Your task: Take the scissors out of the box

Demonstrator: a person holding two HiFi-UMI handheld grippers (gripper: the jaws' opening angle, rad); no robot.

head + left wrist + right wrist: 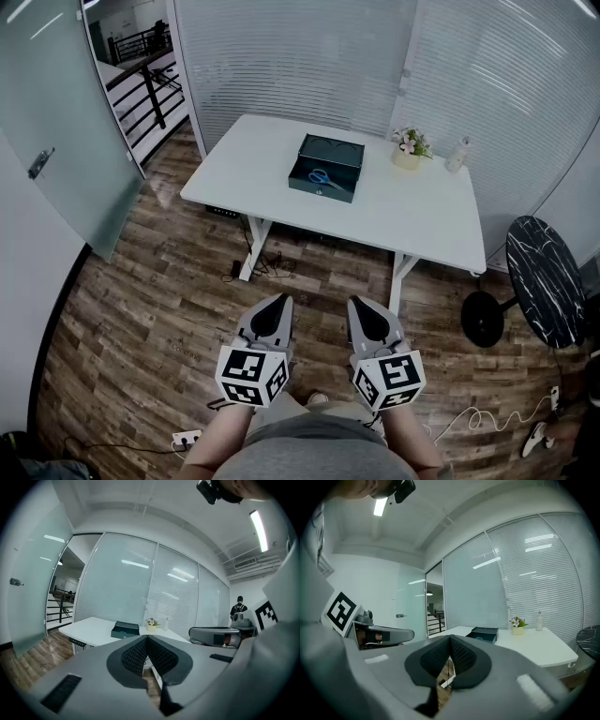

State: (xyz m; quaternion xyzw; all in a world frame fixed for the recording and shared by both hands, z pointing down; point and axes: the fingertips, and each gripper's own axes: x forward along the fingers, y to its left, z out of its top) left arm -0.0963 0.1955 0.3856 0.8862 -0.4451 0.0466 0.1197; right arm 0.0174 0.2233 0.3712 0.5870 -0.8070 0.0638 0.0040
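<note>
wooden floor (pixel 141 309) is seen stretching between the person and the near edge of the white table (pixel 422 211). blinds and glass partitions are noted behind, and a black round side table (pixel 546 279) at right. an open dark box (pixel 326 167) is set mid-table, with blue-handled scissors (pixel 323 177) lying inside. left gripper (pixel 278 300) and right gripper (pixel 360 304) are held clenched, empty, well apart from the table.

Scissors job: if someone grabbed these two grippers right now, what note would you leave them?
Left gripper: shut, empty. Right gripper: shut, empty. Both are held over the wooden floor, well short of the table.
The box sits open on the table, with the blue-handled scissors lying inside.
Done: nothing yet.
Left: get to the table, open one gripper, lift the scissors out.
</note>
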